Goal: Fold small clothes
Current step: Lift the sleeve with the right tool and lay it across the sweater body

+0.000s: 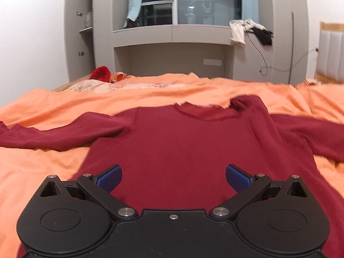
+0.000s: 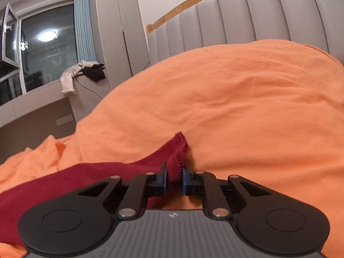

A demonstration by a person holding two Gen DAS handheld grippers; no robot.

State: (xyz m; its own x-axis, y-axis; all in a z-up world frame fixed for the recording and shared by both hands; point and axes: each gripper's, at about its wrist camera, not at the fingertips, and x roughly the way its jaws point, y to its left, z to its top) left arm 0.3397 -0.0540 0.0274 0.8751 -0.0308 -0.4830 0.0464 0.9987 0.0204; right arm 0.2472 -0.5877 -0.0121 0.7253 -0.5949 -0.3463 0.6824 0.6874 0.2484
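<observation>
**Ana:** Black linkages fill the bottom of the left view. Left tongs [image 1: 173,178] stand spread wide, blue ribbed pads [image 1: 110,179] well apart, with nothing between them but the top [image 1: 172,150] lying underneath.

**Ben:** Which way does the top point?

**Ana:** Neck [image 1: 206,112] away from the left camera, hem under the tongs, so the body's long axis runs straight ahead. Sleeves go out sideways, one to each edge of the view. It lies flat on the sheet [image 1: 53,105], front or back up I cannot tell.

**Ben:** Material?

**Ana:** Dark red fine knit, soft and matt, with a round neck. That sheet is orange, thin, creased and covers the whole bed, bulging over a mound towards the padded grey headboard [image 2: 236,15].

**Ben:** And the right tongs?

**Ana:** Right tongs [image 2: 174,181] are clenched on the cuff [image 2: 178,154]. Both pads press the folded red cloth between them, leaving only a narrow gap, and the stitched cuff edge sticks up just past the tips. From there the sleeve [image 2: 86,176] trails off to the left, resting on the sheet.

**Ben:** Anything else?

**Ana:** A bright red item [image 1: 101,73] sits at the bed's far edge, and pale and black clothes [image 1: 249,31] hang over the window ledge.
</observation>
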